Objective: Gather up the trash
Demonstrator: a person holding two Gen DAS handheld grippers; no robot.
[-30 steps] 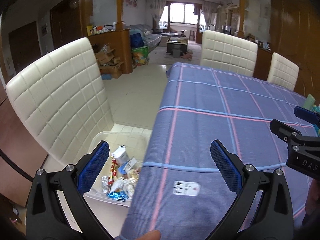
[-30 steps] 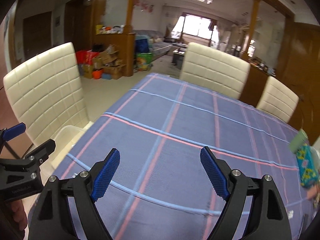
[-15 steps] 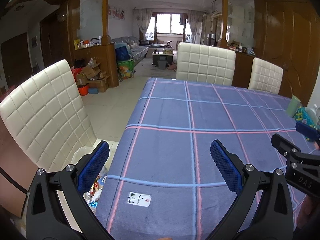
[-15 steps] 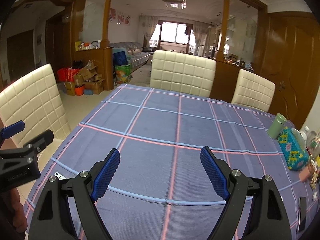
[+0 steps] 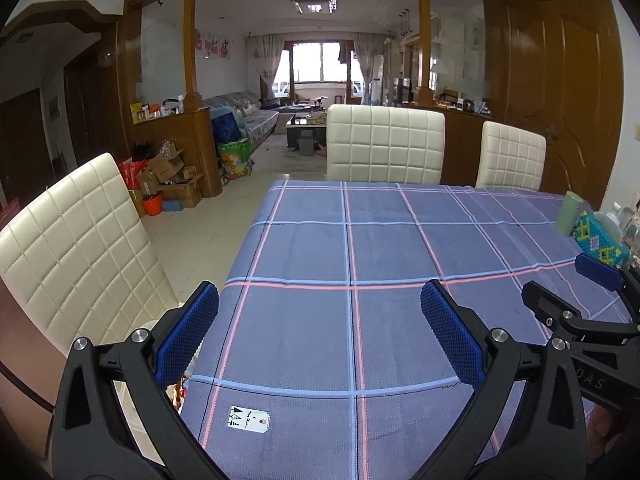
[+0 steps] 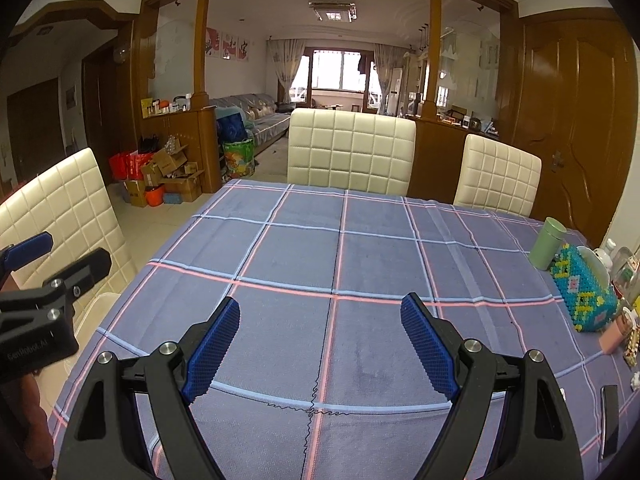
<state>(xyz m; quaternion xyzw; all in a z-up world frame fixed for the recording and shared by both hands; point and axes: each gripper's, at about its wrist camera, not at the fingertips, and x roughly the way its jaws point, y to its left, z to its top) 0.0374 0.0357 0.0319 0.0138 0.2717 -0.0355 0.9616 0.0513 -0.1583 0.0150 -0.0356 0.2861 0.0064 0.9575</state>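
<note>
— Hovering both grippers over the tabletop [image 6: 280, 260] right now. The left gripper [image 5: 320, 336] has its jaws wide apart with nothing between them, and the right gripper [image 6: 320, 344] is the same: apart and empty.

— Where is the trash?

— I see none on the checked cloth ahead of me. The bin [image 5: 176, 390] sits on the floor beside the left edge of the tabletop, by the cream chair [image 5: 80, 248]; from the left wrist view only a sliver of it and some coloured wrappers show behind the left finger. What is left on the tabletop sits along the right edge: a green cup [image 6: 546, 246], a beaded box [image 6: 582, 294], some bottles, small pieces near the corner, and a dark flat thing [image 6: 610, 420] that may be a phone.

— So which step is this?

— My guess is I am between pieces, looking for the next one. The small bits at the far right corner are too tiny to tell whether they are trash. The next move calls for swinging the right gripper toward that corner and checking closely before closing on anything, keeping clear of the cup and bottles.
</note>
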